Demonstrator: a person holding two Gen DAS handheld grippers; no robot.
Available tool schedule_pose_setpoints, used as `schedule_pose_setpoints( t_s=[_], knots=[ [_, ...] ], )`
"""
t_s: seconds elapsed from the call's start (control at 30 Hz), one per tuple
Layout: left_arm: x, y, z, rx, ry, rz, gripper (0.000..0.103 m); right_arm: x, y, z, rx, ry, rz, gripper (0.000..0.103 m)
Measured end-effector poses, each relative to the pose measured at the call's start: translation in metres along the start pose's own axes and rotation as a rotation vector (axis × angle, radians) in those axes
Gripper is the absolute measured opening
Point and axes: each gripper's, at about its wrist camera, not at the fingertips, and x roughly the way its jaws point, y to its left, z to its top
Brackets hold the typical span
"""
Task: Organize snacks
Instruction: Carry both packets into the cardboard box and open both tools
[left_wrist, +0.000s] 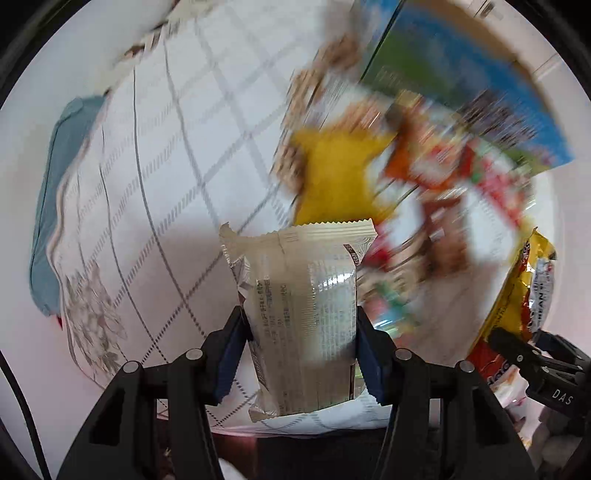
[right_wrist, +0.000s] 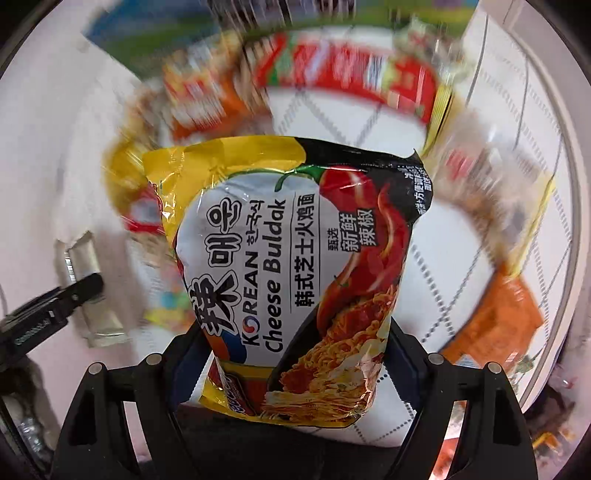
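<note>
White checked cloth (left_wrist: 177, 122); blurred snack packets (left_wrist: 436, 158) heaped on it

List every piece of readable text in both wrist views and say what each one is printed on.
"KOREAN Cheese Buldak": noodle packet in the right gripper.
"韩式芝士火鸡面" and "新鲜辣椒": same packet.
"DAS": the right gripper's body, seen from the left wrist view.
Fine print on the beige wrapper in the left gripper: too small to read.
Snack packets behind: blurred, unreadable.

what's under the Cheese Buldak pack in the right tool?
Below the Cheese Buldak pack: white grid-patterned cloth and blurred snack packets. Whatever lies directly beneath it is covered.
</note>
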Motion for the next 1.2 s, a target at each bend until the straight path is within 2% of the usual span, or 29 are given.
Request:
schedule_pose_setpoints(
  t_s=[0.1,0.23,0.33,0.43,0.6,0.73,0.87,1.0,1.03,1.13,1.2],
  knots=[
    [-0.044,-0.02,0.032,0.011,-0.069,-0.082,0.053,-0.051,-0.006,0.019,-0.002,-0.067,0.094,0.087],
    [-0.095,-0.05,0.087,0.08,-0.131,-0.205,0.053,-0.112,-0.017,0.061,-0.003,-0.156,0.176,0.087],
    [-0.114,-0.088,0.135,0.144,-0.177,-0.214,0.053,-0.149,-0.025,0.108,-0.035,-0.231,0.171,0.087],
    [-0.107,-0.119,0.195,0.162,-0.155,-0.242,0.053,-0.164,-0.032,0.17,-0.058,-0.272,0.129,0.087],
    [-0.055,-0.14,0.285,0.151,-0.025,-0.246,0.053,-0.138,-0.048,0.268,-0.057,-0.221,0.069,0.087],
    [-0.017,-0.149,0.328,0.163,0.025,-0.187,0.053,-0.112,-0.045,0.33,-0.032,-0.135,0.03,0.087],
    [0.015,-0.155,0.348,0.171,0.081,-0.165,0.053,-0.069,-0.055,0.373,-0.017,-0.044,0.005,0.087],
    [0.037,-0.158,0.359,0.167,0.113,-0.131,0.054,-0.041,-0.053,0.394,-0.006,0.01,-0.004,0.087],
    [0.044,-0.158,0.361,0.164,0.119,-0.113,0.054,-0.036,-0.045,0.384,-0.007,0.016,-0.009,0.087],
    [0.053,-0.16,0.368,0.163,0.107,-0.09,0.055,-0.026,-0.049,0.389,-0.026,0.05,-0.016,0.088],
    [0.052,-0.162,0.368,0.165,0.111,-0.098,0.067,-0.012,-0.039,0.392,-0.027,0.073,-0.028,0.087]
  ],
)
